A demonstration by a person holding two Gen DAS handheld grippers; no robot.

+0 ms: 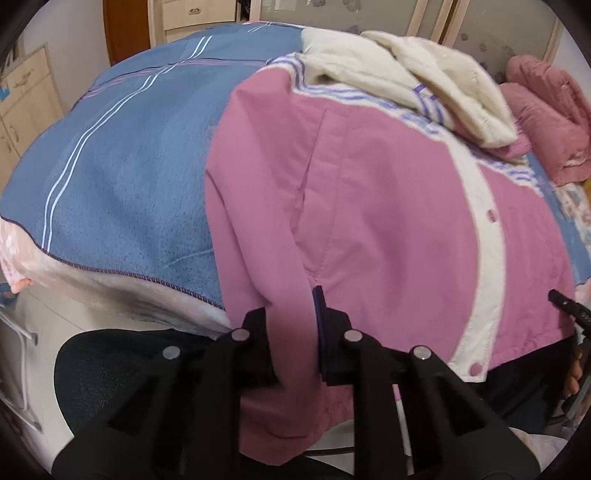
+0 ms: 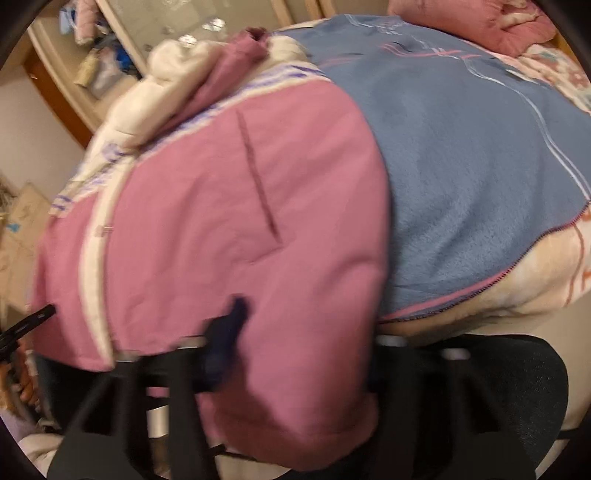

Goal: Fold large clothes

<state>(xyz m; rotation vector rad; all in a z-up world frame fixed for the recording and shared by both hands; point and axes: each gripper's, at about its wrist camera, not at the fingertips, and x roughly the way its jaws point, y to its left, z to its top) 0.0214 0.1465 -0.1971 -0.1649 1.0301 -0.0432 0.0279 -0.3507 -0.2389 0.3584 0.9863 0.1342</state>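
Left wrist view: my left tongs (image 1: 293,332) pinch the pink jacket (image 1: 388,206); right tongs (image 2: 299,354) pinch its hem too.

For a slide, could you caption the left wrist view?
Left gripper shut on the hem of a pink jacket laid over a blue blanket.

A home bedroom. A bed under a blue striped blanket (image 1: 122,155) fills the middle of the frame, with a wooden drawer cabinet (image 1: 192,14) at upper left and wardrobe doors (image 1: 388,18) along the top.
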